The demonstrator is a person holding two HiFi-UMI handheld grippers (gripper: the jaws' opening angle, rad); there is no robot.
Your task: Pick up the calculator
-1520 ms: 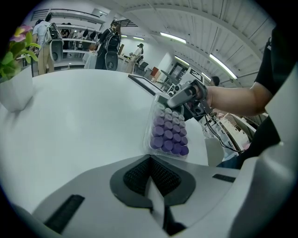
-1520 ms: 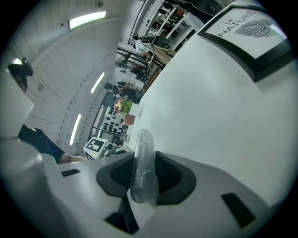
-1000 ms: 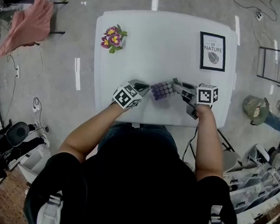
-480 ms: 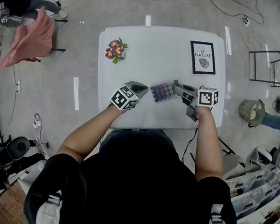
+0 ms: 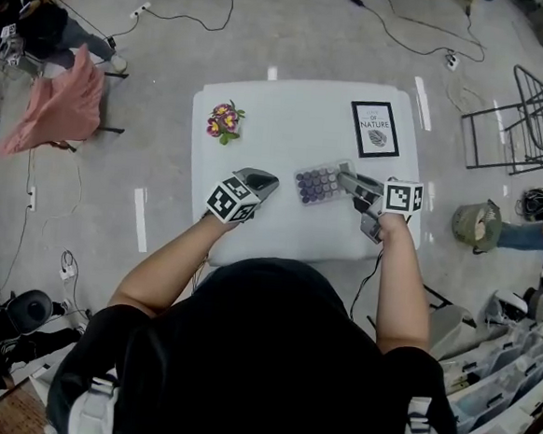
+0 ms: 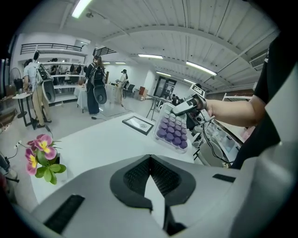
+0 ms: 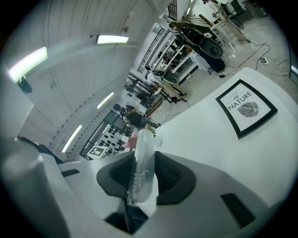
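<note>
The right tongs [image 5: 349, 182] are clamped partway shut on one edge of the calculator [image 5: 319, 182], a clear-cased one with purple keys, and hold it tilted above the counter [image 5: 288, 119]. The left tongs [image 5: 261, 179] are closed and empty, near the calculator's other end. A framed print [image 5: 375, 129] lies beyond the right tongs and a flower [image 5: 225, 121] beyond the left.

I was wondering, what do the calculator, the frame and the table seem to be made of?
The calculator looks like plastic: a clear, glossy case you can see through edge-on, with matte purple round keys. The frame has a thin, smooth black border, which could be plastic or painted wood; I cannot tell which. The table has a smooth white top with a faint sheen, likely laminate or plastic.
</note>
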